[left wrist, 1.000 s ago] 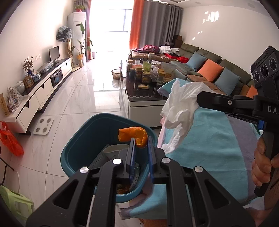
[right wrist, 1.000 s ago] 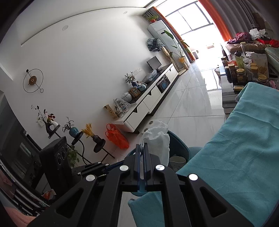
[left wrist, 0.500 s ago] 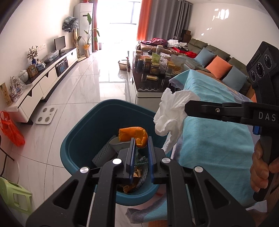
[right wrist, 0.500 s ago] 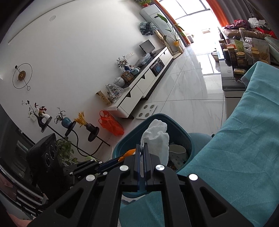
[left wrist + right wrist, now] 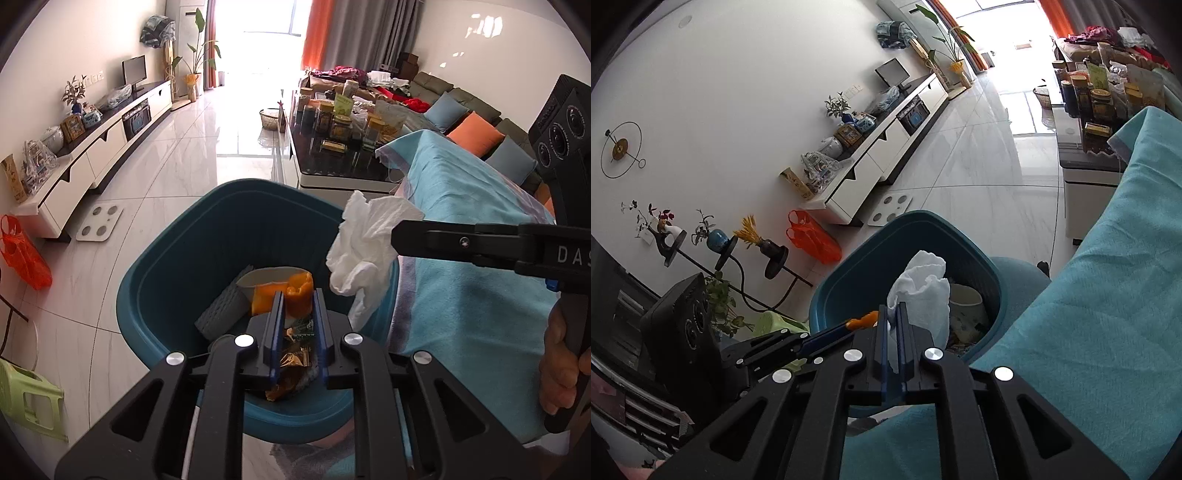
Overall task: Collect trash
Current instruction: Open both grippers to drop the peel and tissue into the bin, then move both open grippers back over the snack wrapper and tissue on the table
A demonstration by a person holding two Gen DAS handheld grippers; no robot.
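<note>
My left tongs (image 5: 298, 297) sit low in the centre of the left wrist frame, clamped on a piece of orange peel (image 5: 291, 291) that juts up between the two blue-edged pads, right over the open mouth of the teal bin (image 5: 166, 280). Below the peel, inside the bin, I see a pale paper cup (image 5: 266, 276), a grey ribbed piece (image 5: 221, 314) leaning against it, and crumpled gold and green wrappers (image 5: 295, 350) showing between my pads.

My right tongs (image 5: 894, 314) come in from the right edge of that frame, pinched tight on a crumpled white tissue (image 5: 364, 247), which hangs at the bin's right rim, just above and right of the peel. In the right wrist frame the tissue (image 5: 921, 295) stands up from the closed pads at centre, with the bin (image 5: 849, 291) behind it and the cup (image 5: 966, 302) just to its right.

The bench under the teal cloth (image 5: 472, 280) fills the right side of the left frame, touching the bin. An orange plastic bag (image 5: 22, 254) lies on the floor at the left edge.
</note>
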